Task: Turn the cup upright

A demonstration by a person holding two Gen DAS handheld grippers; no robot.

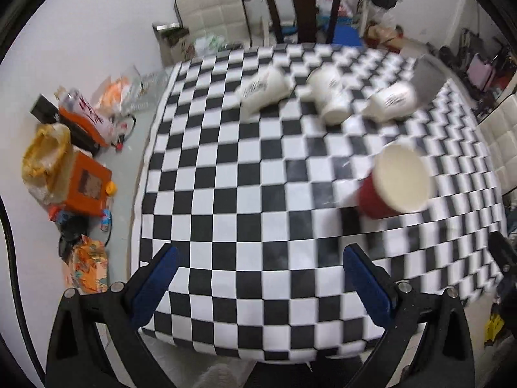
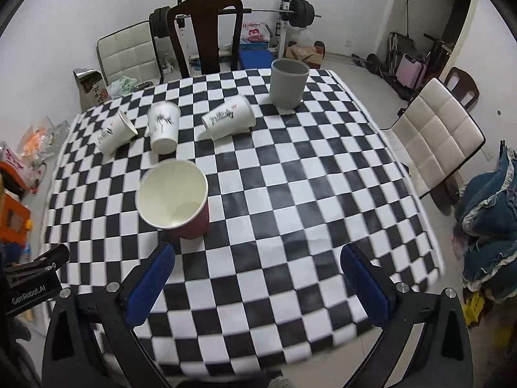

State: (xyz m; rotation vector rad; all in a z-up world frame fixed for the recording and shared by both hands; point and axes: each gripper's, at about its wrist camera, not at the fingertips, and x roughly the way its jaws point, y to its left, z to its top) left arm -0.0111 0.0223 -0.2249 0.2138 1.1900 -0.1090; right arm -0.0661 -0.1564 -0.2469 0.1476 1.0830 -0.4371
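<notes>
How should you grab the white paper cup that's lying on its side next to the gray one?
Grip the tipped white paper cup with dark writing across its middle, one finger on each side wall. It lies on its side on the checkered tablecloth, mouth toward the upright gray cup, so the walls are exposed from above. The open right hand-held gripper would probably best come down from above.

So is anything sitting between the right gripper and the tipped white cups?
Partly. The red cup stands upright ahead of the right gripper, toward its left finger, on the line to the two left white cups. The path to the right-hand tipped cup shows only bare checkered cloth.
</notes>
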